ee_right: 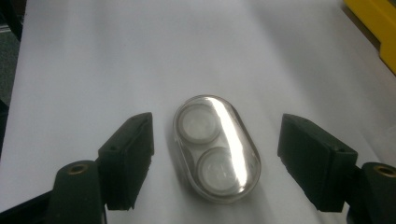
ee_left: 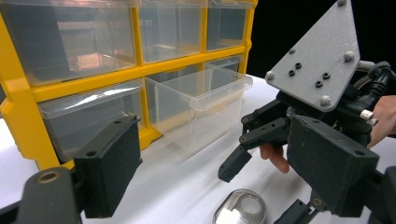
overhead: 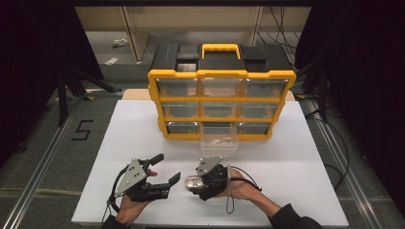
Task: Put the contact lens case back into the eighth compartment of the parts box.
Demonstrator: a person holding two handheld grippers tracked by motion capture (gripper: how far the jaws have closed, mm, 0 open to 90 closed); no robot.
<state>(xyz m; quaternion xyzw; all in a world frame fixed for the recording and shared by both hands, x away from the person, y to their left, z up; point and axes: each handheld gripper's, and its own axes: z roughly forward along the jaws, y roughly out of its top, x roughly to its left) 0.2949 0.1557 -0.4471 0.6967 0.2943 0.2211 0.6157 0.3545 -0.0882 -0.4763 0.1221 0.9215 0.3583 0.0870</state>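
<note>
clear case between spread right tongs, drawer pulled out

clear oval case (ee_right: 216, 148) with two round wells lies flat on the white bench (overhead: 286, 157), near the front edge, between the two hands. in the right gripper view it sits between the two black jaws with bench showing on both sides of it; neither pad touches it. right tongs (overhead: 191, 182) spread wide, pointed down over the case, which shows just at their tip in the high view. in the left gripper view an end of the case (ee_left: 240, 212) shows at the bottom edge, just below the right tongs (ee_left: 243, 158).

left tongs (overhead: 167, 168) also spread, nothing between them, just left of the case and apart from it, aimed toward the cabinet.

behind, mid-bench: yellow organiser cabinet (overhead: 221, 75) with clear drawers and a black top with a yellow handle. bottom-row middle drawer (overhead: 218, 138) is pulled out toward the hands; the other drawers are shut.
</note>
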